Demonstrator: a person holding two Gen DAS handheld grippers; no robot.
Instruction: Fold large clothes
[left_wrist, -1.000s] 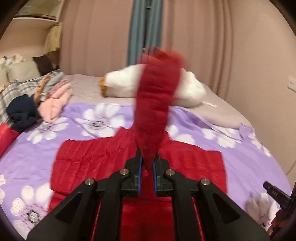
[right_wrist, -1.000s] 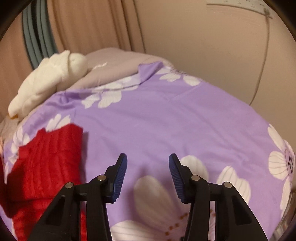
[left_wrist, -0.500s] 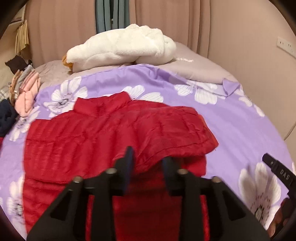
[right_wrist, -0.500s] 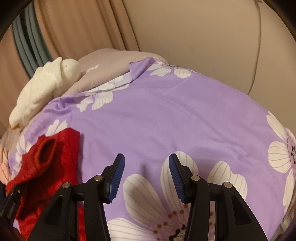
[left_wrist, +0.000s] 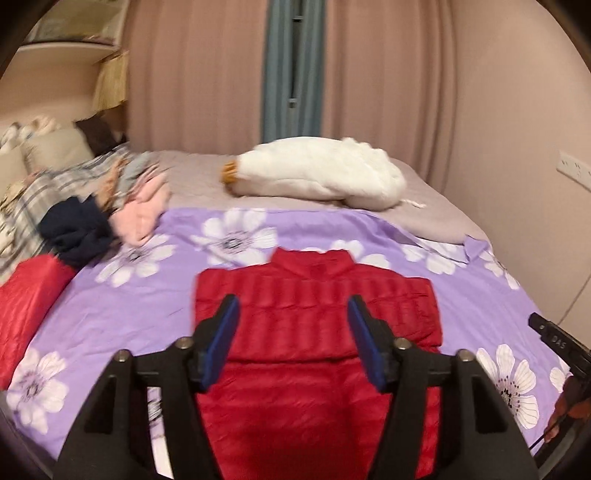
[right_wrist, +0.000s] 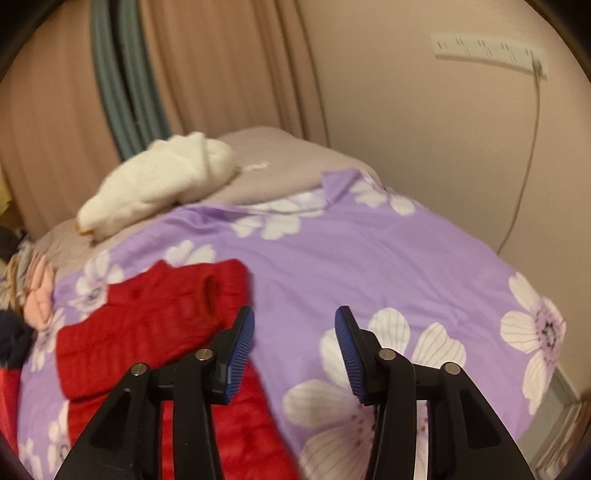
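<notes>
The red jacket (left_wrist: 314, 332) lies below the left gripper (left_wrist: 291, 332) — jaws opening, empty — on the bed.

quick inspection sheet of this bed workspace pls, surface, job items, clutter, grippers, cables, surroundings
surface: purple floral bedspread, grey sheet beyond it.
job's things: red quilted jacket lies flat, collar away from the camera, sleeve folded across its chest.
clutter: white plush toy on the grey sheet; pile of clothes at the bed's left side; red fabric at the left edge.
grippers: left gripper above the jacket, jaws opening, nothing between them; right gripper over bare bedspread, jaws closing, nothing between them.
cables: cord runs down the wall from a power strip.
surroundings: pink curtains, wall socket.
</notes>
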